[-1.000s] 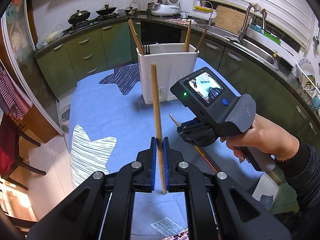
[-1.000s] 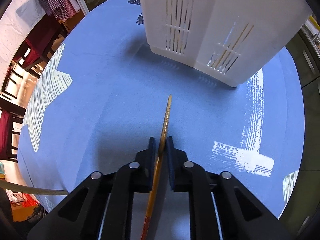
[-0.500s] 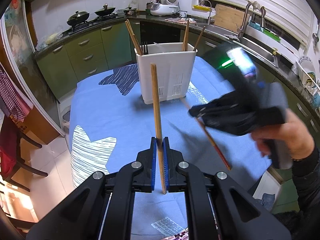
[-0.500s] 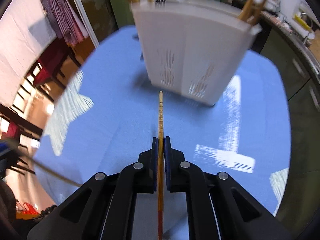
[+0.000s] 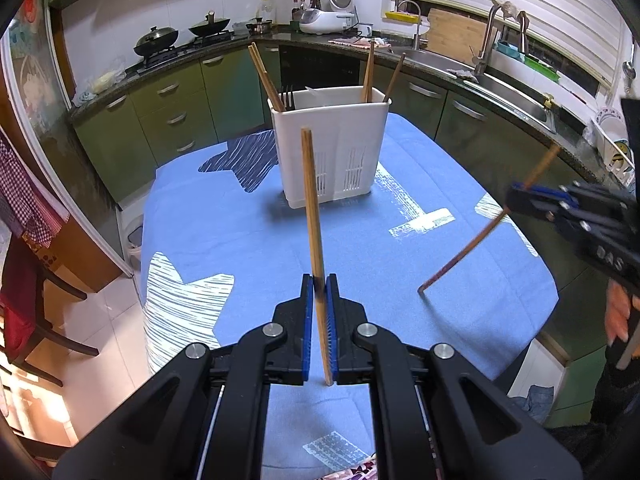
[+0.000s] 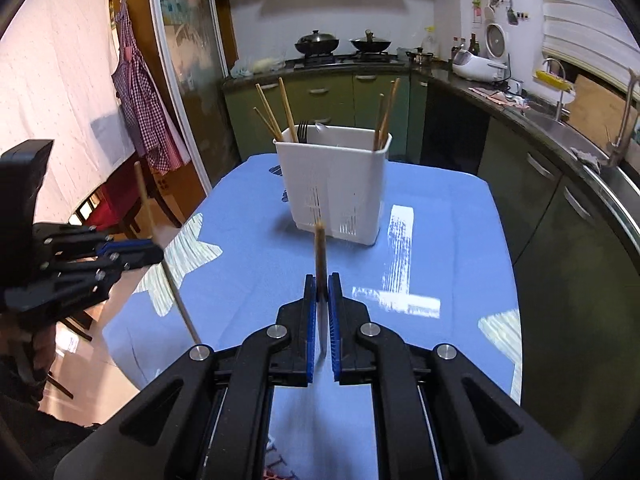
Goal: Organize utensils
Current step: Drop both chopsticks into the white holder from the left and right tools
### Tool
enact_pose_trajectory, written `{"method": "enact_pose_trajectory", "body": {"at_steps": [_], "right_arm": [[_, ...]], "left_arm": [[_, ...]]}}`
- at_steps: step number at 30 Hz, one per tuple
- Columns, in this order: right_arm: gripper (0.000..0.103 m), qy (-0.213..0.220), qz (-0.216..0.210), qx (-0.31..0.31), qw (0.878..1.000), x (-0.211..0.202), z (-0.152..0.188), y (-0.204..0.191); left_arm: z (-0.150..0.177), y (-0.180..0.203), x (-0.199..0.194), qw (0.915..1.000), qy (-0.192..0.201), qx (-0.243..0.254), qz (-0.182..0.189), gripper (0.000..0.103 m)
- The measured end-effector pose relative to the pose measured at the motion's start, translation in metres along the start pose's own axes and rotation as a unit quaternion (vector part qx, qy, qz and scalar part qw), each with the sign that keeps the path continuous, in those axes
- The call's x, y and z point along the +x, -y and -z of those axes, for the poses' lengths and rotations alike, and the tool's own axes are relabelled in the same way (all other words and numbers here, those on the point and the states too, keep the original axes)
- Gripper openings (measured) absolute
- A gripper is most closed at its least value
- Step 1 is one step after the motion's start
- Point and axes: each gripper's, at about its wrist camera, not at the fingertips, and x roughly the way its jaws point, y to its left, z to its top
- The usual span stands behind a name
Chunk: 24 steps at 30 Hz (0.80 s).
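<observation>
The left tool (image 5: 319,300) is closed on a wooden chopstick (image 5: 313,216), its blue pads pinching the stick low on its length. The stick stands nearly upright above the blue cloth-covered counter (image 5: 248,232), its upper end rising in front of the white utensil caddy (image 5: 330,152) and its short lower end poking out behind the pads.

The right tool (image 6: 321,300) is likewise closed, gripping a second chopstick (image 6: 320,252) between its pads. From the right wrist view that stick points straight ahead toward the caddy and is blurred. From the left wrist view the same stick (image 5: 480,236) hangs slanted off the right tool (image 5: 524,194), its reddish end low over the cloth and its pale end up beyond the fingers. A hand (image 5: 618,316) holds that tool's grip at the right edge.

The caddy sits toward the far side of the counter, well apart from both tools. Inside it, several chopsticks (image 6: 276,112) lean in the left compartment, more chopsticks (image 6: 386,114) stand in the right one, and a dark fork (image 6: 303,131) shows its tines just beside the left group.

Behind the counter run green kitchen cabinets (image 5: 168,108), with two woks (image 6: 318,42) on the stove and a sink (image 5: 460,66) under the window.
</observation>
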Motion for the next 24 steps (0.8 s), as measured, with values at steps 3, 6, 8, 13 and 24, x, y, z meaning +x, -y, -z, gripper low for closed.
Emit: {"method": "enact_pose_trajectory", "body": {"at_steps": [3, 6, 8, 13, 24], "right_arm": [[0.007, 0.008, -0.001, 0.008, 1.000, -0.006, 0.006, 0.003], [0.007, 0.009, -0.003, 0.011, 1.000, -0.007, 0.007, 0.006], [0.007, 0.008, -0.004, 0.013, 1.000, -0.002, 0.008, 0.006], [0.007, 0.009, -0.009, 0.017, 1.000, 0.000, 0.010, 0.008], [0.007, 0.011, -0.018, 0.021, 1.000, 0.002, 0.010, 0.012]], "left_arm": [[0.000, 0.002, 0.000, 1.0000, 0.000, 0.001, 0.000, 0.006], [0.001, 0.003, -0.001, 1.0000, 0.000, 0.002, 0.000, 0.006], [0.000, 0.003, -0.001, 1.0000, -0.001, 0.000, 0.004, 0.006], [-0.009, 0.005, -0.006, 1.0000, 0.007, 0.003, 0.005, 0.006], [-0.096, 0.007, -0.030, 0.9971, 0.075, 0.011, -0.013, 0.006]]}}
